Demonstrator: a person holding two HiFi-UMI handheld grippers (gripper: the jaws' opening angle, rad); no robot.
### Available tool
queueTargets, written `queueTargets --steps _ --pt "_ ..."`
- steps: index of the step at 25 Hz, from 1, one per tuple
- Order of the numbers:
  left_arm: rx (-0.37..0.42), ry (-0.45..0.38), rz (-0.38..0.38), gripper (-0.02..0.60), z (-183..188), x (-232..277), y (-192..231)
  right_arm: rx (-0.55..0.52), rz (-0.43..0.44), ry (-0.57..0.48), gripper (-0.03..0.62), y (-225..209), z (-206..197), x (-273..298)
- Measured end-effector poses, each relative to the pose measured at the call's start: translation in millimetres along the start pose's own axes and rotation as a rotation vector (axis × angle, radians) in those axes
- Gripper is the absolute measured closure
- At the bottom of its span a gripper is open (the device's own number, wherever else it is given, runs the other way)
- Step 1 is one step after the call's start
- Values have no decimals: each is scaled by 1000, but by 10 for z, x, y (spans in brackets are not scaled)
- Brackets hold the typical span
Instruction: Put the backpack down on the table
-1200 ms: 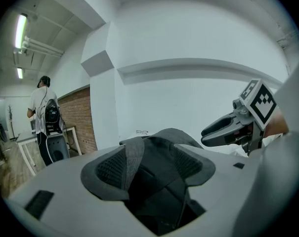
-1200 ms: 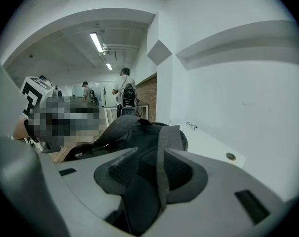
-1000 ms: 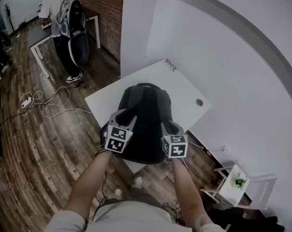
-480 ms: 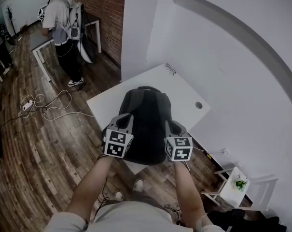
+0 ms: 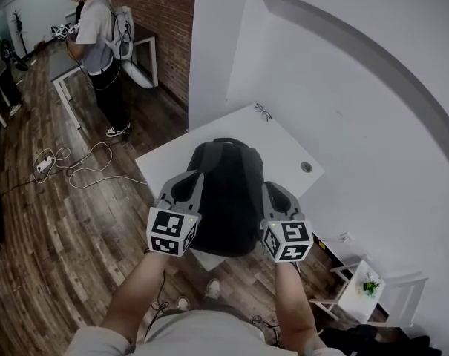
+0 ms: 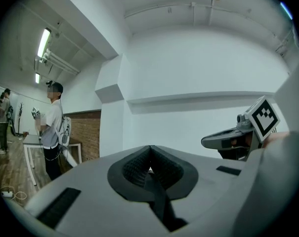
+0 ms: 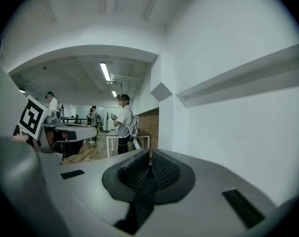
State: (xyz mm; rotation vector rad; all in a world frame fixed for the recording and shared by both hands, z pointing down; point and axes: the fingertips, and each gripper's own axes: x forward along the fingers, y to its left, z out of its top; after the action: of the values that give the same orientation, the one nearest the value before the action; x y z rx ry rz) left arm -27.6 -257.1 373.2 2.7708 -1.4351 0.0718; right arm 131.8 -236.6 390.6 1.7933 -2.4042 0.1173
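Observation:
A black backpack (image 5: 225, 191) hangs between my two grippers above the white table (image 5: 280, 139), its lower end past the table's near edge. Whether it still touches the tabletop I cannot tell. My left gripper (image 5: 196, 178) is at the pack's left side, shut on a black strap (image 6: 156, 191) that runs out from between its ribbed pads. At the pack's right side my right gripper (image 5: 267, 190) is shut on another black strap (image 7: 142, 196). Both grippers point about level, away from me. The pack itself is hidden in both gripper views.
A pair of glasses (image 5: 263, 110) lies at the table's far corner, and a cable hole (image 5: 306, 167) is near its right edge. White walls close in behind and to the right. A person (image 5: 102, 43) stands at the back left. Cables (image 5: 76, 165) lie on the wood floor.
Both grippers have risen and come nearer to the head camera, and the backpack has come up with them. The person at the back left has shifted a little.

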Motion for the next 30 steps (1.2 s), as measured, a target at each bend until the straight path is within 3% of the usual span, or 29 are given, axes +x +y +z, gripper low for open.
queueTargets --steps 8,15,30 --pt "35 -141 0 565 572 -403 -77 -63 28 -132 546 165 572 -411" --pt "54 -239 0 565 956 -828 -193 -121 16 -199 546 161 804 -818" --pt "65 -239 37 565 906 -1512 -354 -101 -15 -271 546 220 829 -1702"
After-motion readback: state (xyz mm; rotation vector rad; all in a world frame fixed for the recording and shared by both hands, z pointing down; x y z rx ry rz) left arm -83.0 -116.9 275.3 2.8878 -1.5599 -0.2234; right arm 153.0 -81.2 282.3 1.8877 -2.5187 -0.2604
